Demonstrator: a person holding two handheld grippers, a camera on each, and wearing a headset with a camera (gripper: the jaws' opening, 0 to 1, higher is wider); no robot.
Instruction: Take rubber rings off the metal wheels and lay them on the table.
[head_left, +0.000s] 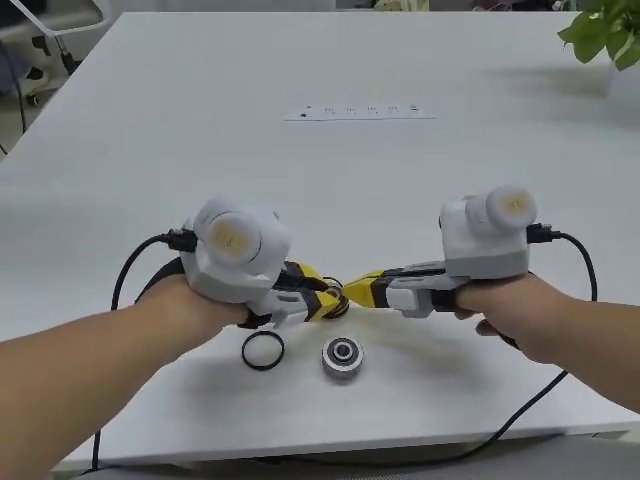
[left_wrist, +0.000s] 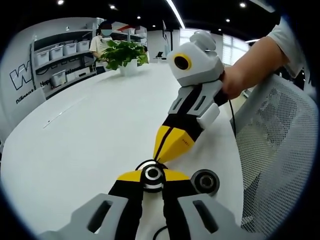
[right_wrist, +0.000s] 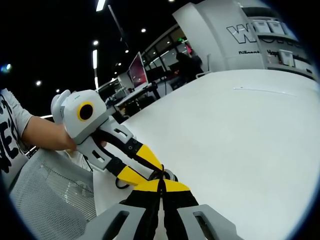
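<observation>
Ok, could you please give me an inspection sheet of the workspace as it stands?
Surface: white table, no spills seen.
Job's things: black rubber ring lies flat beside a round metal wheel; second metal wheel held above them.
Clutter: white socket strip.
Grippers: left gripper shut on second metal wheel; right gripper shut, fingers at its rim.
Cables: black cables trail from both grippers.
Surroundings: green potted plant, grey mesh chair, shelves.

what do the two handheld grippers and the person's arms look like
The left gripper and right gripper each have a white-grey body, a black claw with yellow tips and a black cable. Forearms are bare; a white short sleeve with dark print shows.
</observation>
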